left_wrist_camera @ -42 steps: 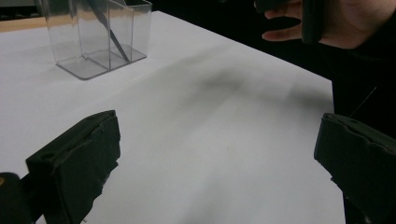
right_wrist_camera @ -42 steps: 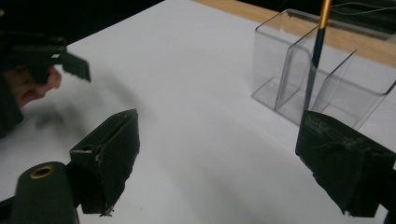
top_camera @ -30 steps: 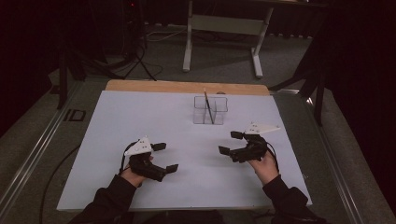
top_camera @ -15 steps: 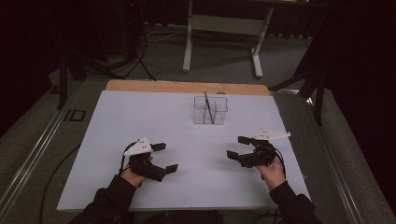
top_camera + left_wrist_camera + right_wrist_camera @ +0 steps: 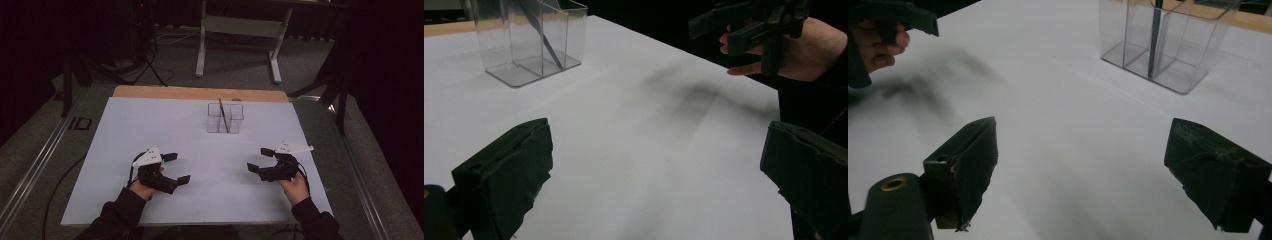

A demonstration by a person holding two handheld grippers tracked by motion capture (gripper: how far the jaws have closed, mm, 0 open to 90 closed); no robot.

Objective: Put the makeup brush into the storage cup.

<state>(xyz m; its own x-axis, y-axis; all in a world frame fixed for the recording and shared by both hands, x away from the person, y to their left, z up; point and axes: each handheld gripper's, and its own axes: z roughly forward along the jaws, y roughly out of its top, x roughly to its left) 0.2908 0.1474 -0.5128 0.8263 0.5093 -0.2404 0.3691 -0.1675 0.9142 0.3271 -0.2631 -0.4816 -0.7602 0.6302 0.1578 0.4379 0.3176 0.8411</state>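
Beyond both gaping, empty tongs (left (image 5: 177,168), right (image 5: 260,160)) — clear box (image 5: 225,118), dark stick (image 5: 1154,35) upright inside.

Count's in: 1 clear box (image 5: 225,118) stands on the white table (image 5: 150,130), split into what look like 4 compartments, though the exact number is hard to tell. Inside the box leans 1 dark pen (image 5: 223,114). Nearer the person than the box: 2 grippers, 1 left gripper (image 5: 176,168) and 1 right gripper (image 5: 259,160), each showing 2 black jaws spread wide.
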